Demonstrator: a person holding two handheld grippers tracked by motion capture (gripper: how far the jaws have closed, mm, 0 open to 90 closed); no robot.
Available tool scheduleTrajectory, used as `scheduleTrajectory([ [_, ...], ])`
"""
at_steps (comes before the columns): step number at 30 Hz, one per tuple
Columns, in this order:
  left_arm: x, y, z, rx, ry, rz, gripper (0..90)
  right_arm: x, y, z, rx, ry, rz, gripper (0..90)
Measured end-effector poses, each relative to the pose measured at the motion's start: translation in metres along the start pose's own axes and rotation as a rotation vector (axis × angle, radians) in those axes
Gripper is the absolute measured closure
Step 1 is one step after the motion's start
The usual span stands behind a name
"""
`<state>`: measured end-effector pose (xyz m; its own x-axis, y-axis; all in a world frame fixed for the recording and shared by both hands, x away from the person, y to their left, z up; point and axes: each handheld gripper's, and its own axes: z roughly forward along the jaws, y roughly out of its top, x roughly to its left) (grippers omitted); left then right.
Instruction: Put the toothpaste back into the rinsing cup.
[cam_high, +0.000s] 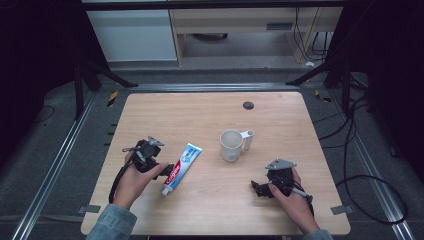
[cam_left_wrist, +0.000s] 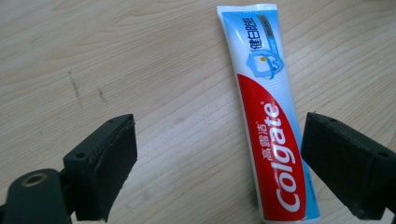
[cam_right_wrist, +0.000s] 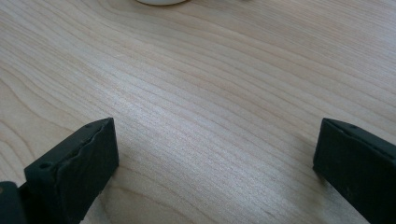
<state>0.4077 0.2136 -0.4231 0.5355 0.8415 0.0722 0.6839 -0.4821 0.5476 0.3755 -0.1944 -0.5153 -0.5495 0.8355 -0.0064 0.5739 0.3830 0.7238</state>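
A red, white and blue toothpaste tube (cam_high: 182, 167) lies flat on the wooden table (cam_high: 200, 110), left of centre, with its cap end toward the near edge. My left gripper (cam_high: 167, 169) sits at the tube's left side, held in a hand. In the left gripper view the tube (cam_left_wrist: 268, 126) lies between the wide-apart jaws of that gripper (cam_left_wrist: 219, 130), close to the right one, and neither pad presses on it. My right gripper (cam_high: 257, 189) rests near the front right, and its own view shows it (cam_right_wrist: 215, 135) open over bare wood.
A white mug (cam_high: 231, 145) stands upright right of centre with its handle pointing right. Its base edge (cam_right_wrist: 161, 1) shows at the top of the right gripper view. A dark round grommet (cam_high: 248, 105) sits near the table's far edge.
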Motion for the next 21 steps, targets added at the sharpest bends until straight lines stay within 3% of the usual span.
scheduleTrajectory([
  [5,-0.02,0.018,0.006,0.056,0.035,0.116,10.1,0.0,0.0,0.0,0.0,0.0,0.0,0.3],
  [11,-0.029,0.041,0.007,0.066,-0.008,0.136,10.5,0.0,0.0,0.0,0.0,0.0,0.0,0.3],
  [14,-0.033,0.05,0.009,0.097,-0.001,0.167,10.2,0.0,0.0,0.0,0.002,0.0,0.001,0.3],
  [19,-0.036,0.06,0.017,0.141,-0.038,0.179,10.0,0.0,0.0,0.0,0.0,0.001,0.002,0.3],
  [21,-0.035,0.062,0.023,0.158,-0.067,0.164,10.0,0.0,0.0,0.0,0.0,0.001,0.003,0.3],
])
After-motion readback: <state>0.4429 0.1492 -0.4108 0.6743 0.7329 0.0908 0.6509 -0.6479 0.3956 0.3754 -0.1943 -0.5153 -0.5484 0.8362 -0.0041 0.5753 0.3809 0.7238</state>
